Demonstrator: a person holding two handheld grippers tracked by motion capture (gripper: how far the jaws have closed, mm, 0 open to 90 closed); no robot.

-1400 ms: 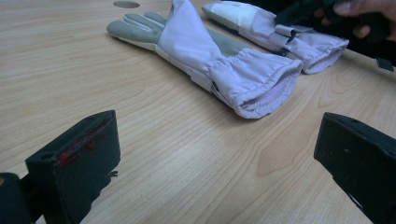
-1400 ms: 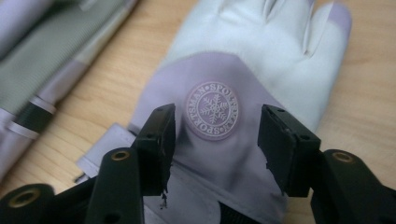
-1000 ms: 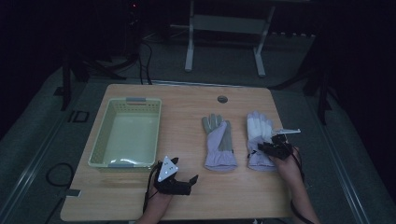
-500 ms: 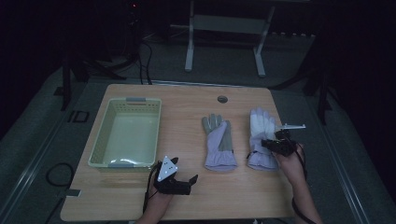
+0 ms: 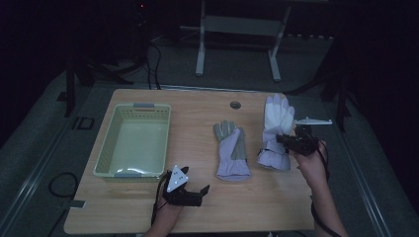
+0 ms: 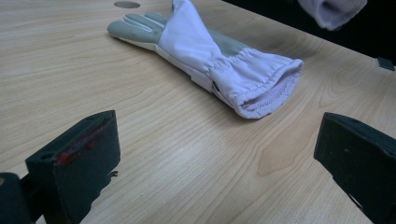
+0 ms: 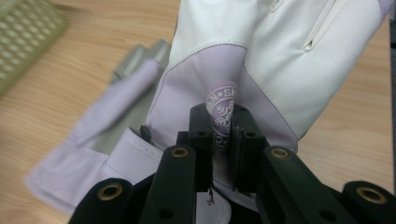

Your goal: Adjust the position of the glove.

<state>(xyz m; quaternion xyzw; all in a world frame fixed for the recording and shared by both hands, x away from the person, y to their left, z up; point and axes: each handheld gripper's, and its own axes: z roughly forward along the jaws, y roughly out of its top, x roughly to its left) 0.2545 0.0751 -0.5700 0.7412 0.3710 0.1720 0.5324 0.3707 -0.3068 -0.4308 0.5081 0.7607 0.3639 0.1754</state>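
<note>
At the counter's (image 5: 247, 197) right edge, pinched by the cuff in the closed right hand-held gripper (image 7: 223, 135): white glove (image 5: 276, 123), light, limp, slack cloth, best taken at that gathered wrist; left hand-held gripper (image 6: 210, 158) open, idle.

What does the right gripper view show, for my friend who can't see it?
The right gripper has its two black jaws shut on a fold of a white and lilac glove, pinching the printed lilac part. A second glove lies on the wooden table behind it, and a corner of a green basket is at the top left.
</note>
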